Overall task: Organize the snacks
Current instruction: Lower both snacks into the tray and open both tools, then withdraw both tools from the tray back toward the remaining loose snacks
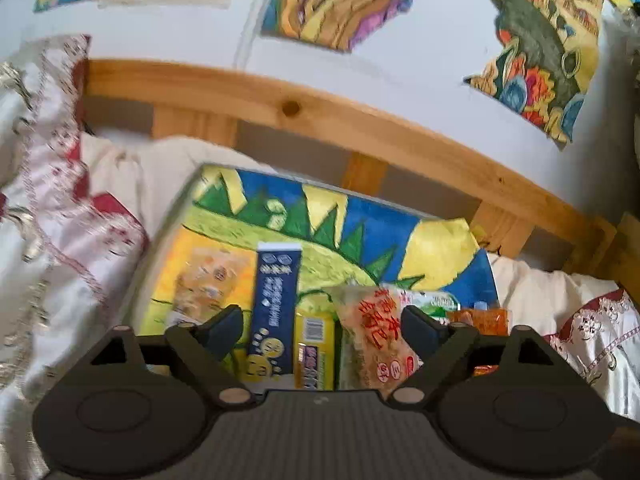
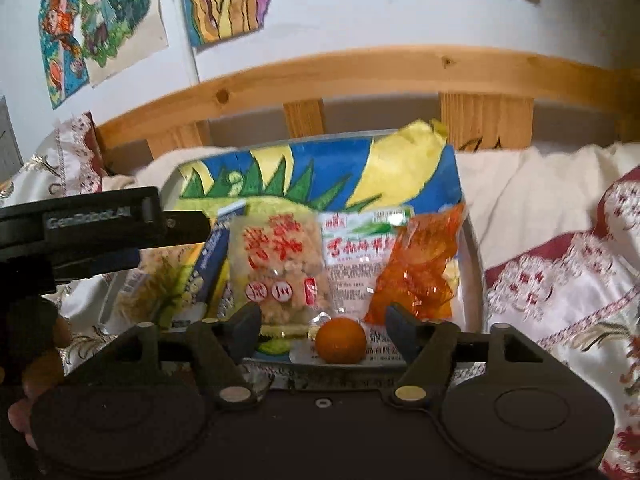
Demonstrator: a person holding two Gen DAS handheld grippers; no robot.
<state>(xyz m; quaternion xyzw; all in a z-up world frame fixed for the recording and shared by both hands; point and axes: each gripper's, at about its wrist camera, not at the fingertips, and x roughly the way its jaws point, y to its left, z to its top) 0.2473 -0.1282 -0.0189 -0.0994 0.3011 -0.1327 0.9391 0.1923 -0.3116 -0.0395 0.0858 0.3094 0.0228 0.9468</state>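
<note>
Both the left gripper point(image 1: 322, 322) and right gripper point(image 2: 322, 330) gape empty over the tray point(image 2: 474, 240); likely next, the right closes on the orange point(image 2: 341, 340) at the tray's near edge.

- I see a white wall point(image 2: 340, 20) with colourful drawings point(image 2: 224, 0) stuck on it.
- Pine bed rail point(image 1: 320, 120) with slats runs below the wall.
- Cream bedding point(image 2: 520, 200) and a red-patterned satin quilt point(image 2: 560, 288); soft daylight.

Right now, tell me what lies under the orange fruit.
The orange fruit rests on a clear printed snack packet, which lies on the painted tray. What the packet covers beneath the fruit cannot be seen. The right gripper's fingers flank it, open.
</note>
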